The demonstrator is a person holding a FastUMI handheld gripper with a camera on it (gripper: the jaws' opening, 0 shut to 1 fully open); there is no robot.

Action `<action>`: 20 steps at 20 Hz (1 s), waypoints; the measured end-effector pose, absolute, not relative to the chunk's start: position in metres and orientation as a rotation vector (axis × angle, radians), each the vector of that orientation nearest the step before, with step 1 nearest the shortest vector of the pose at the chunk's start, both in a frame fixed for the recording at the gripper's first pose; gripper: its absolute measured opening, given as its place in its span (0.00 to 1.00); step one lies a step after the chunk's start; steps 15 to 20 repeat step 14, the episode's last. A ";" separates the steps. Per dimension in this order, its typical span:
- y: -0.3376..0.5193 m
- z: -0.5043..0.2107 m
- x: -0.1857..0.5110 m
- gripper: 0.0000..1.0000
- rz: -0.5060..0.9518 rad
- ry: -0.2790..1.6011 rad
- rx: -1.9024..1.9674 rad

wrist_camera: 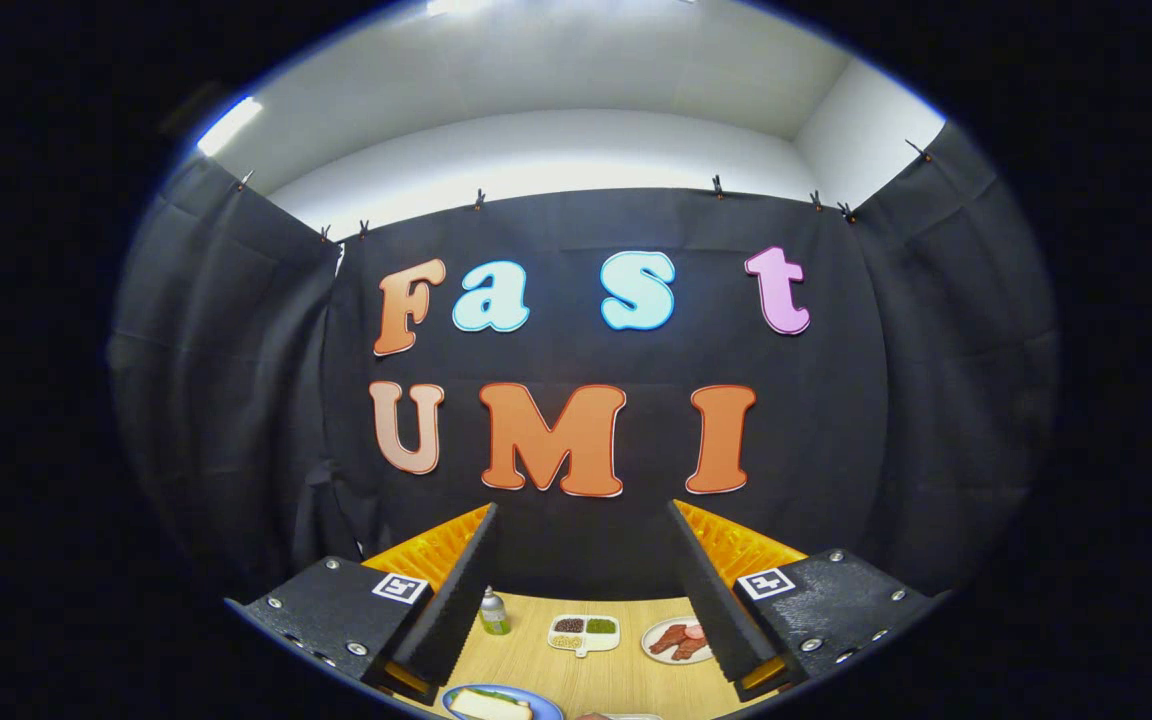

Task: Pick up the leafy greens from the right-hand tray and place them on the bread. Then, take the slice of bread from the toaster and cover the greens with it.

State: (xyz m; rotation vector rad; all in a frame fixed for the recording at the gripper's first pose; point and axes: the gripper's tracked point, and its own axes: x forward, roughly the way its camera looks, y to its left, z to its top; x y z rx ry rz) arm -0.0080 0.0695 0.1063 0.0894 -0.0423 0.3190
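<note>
With the gripper (584,590) held high and its fingers spread wide on nothing, the pale bread slice (492,706) on its blue plate (456,700) lies below them on the wooden bench (626,670), so a steady, level descent seems wise.

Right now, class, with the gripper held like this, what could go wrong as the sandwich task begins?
1. The open gripper sits high, so the bread on the blue plate lies almost beneath its fingers; the descent may misjudge it.
2. The small bottle stands close beside one finger and could be knocked.
</note>
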 end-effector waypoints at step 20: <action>0.055 0.130 -0.016 0.97 0.263 -0.104 0.064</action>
